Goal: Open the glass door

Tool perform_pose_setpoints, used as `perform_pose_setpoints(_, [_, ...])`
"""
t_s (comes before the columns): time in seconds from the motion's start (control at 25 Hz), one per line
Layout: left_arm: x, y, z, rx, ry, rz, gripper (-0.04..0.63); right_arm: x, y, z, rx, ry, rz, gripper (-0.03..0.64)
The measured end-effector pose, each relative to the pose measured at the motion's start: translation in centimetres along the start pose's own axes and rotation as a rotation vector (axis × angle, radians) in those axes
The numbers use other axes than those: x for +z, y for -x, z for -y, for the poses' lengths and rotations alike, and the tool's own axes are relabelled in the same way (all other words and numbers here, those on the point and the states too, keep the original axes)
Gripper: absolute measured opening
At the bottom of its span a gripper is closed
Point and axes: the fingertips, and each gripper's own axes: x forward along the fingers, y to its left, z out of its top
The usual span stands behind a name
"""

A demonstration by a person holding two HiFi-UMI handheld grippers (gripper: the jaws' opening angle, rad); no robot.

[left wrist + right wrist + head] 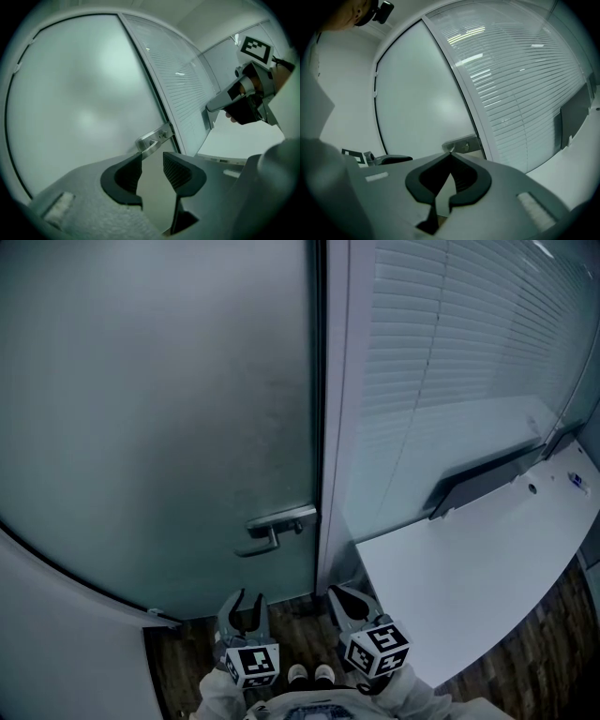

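The frosted glass door [159, 409] stands closed, with its metal lever handle [277, 526] at the right edge beside the frame. Both grippers are held low in front of it, short of the handle. My left gripper [247, 601] is below the handle; in the left gripper view its jaws [152, 157] stand apart with nothing between them, and the handle [152, 140] shows just past the tips. My right gripper [342, 594] is under the door frame, its fingertips [451, 153] meeting with nothing held. The handle [461, 143] lies beyond them.
A pale door frame [333, 427] separates the door from a glass wall with blinds [469, 352]. A white desk [469, 577] juts in at the right. A white wall [56, 634] closes the left. The floor [300, 620] is dark wood; the person's shoes [309, 673] are below.
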Motion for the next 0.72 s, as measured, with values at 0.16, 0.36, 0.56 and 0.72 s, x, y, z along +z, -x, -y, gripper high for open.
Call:
perform_pose_setpoints(0.16, [-0.5,-1.9,-0.2,-0.023,-0.183,-0.021,0.201,0.3,-1.0,-0.2,-0.004,0.005,0.000,0.005])
perform_pose_setpoints(0.36, [-0.6,-4.7,-0.2,0.003,-0.489,-0.020,0.204,1.1,-1.4,0.7,-0.032,0.014,0.010,0.005])
perform_pose_setpoints(0.56, [-0.9,-7.1,-0.6,0.015,-0.602,-0.022,0.204,1.8,-0.7,2.4,-0.083,0.016,0.029,0.005])
perform_pose_setpoints(0.72, [-1.3,-8.6,-0.5,0.011,-0.680,-0.022,0.204,2.3,0.0,2.9,-0.113,0.008,0.040,0.005])
